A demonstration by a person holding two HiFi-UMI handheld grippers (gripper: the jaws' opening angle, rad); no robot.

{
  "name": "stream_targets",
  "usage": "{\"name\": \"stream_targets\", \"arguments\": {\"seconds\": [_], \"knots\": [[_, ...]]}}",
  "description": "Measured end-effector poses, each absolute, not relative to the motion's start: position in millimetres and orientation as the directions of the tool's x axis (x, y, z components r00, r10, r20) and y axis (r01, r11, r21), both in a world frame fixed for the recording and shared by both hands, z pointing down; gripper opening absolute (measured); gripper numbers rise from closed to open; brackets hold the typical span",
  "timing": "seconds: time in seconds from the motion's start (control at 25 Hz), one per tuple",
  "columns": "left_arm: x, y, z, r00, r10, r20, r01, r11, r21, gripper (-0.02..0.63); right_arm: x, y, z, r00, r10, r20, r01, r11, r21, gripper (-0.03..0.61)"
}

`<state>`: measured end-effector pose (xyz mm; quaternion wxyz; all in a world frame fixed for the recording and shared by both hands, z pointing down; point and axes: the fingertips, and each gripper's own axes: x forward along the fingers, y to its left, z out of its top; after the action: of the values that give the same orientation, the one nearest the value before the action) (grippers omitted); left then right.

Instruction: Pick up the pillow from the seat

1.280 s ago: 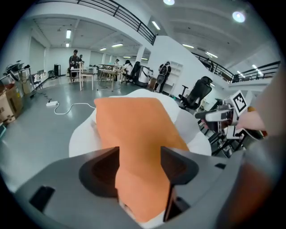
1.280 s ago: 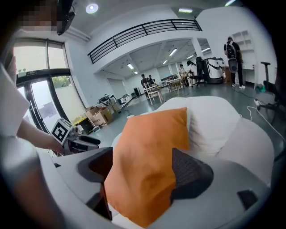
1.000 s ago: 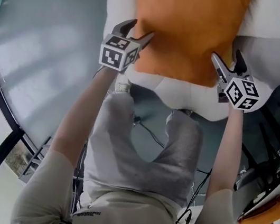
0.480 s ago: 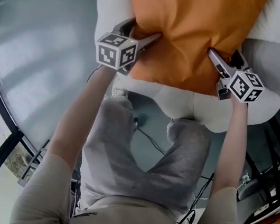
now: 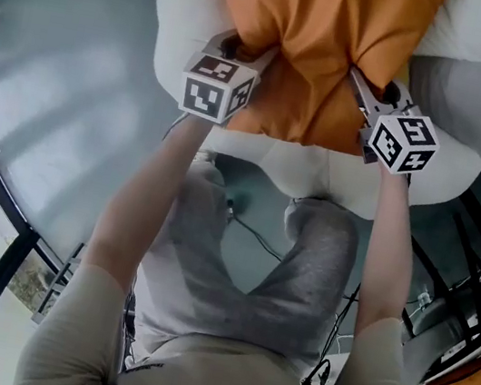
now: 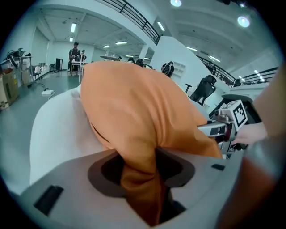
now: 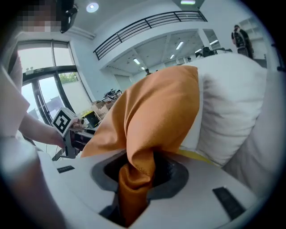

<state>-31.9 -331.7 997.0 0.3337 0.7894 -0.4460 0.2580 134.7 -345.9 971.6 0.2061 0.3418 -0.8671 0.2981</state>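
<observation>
1 orange pillow lies on 1 white seat, a soft, bag-like one with 1 grey part at its right side. The pillow covers the middle of the seat, and its near edge is turned to the person.

2 grippers are here, 1 in each hand, and both are at this near edge. The left gripper has just been closing its 2 jaws. In the left gripper view, a fold of orange cloth from the near left corner stands between them and the pads press on it from both sides, so this claw grips the pillow. The right gripper has also just been closing. In the right gripper view, its 2 jaws squeeze a bunched fold of the same cloth at the near right corner.

From each grip, creases run up into the cloth. Between the 2 grips, the near edge of the pillow hangs loose over the white seat.

Each gripper carries 1 cube with square markers, 2 in all: the left cube and the right cube.
</observation>
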Motion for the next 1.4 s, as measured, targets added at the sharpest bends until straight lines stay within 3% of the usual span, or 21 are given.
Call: {"name": "stream_targets", "arguments": {"seconds": [0.32,0.8,1.08,1.4], "knots": [[-28,-334,867,0.462,-0.600,0.653,-0.874,-0.432,0.221,0.145,132,-331,855,-0.635,-0.593,0.495,-0.765,0.569,-0.301,0.091],[-16,-339,512,0.467,-0.774,0.428,-0.870,-0.489,0.065,0.137,144,-320,496,-0.543,-0.788,0.291,-0.832,0.552,-0.057,0.103],[-32,-318,298,0.497,-0.837,0.230,-0.859,-0.513,-0.010,0.135,133,-296,281,-0.522,-0.850,0.075,-0.847,0.527,0.075,0.118],[-19,-285,124,0.531,-0.847,0.009,-0.838,-0.527,-0.139,0.138,151,-250,112,-0.476,-0.867,-0.148,-0.873,0.447,0.194,0.121]]}}
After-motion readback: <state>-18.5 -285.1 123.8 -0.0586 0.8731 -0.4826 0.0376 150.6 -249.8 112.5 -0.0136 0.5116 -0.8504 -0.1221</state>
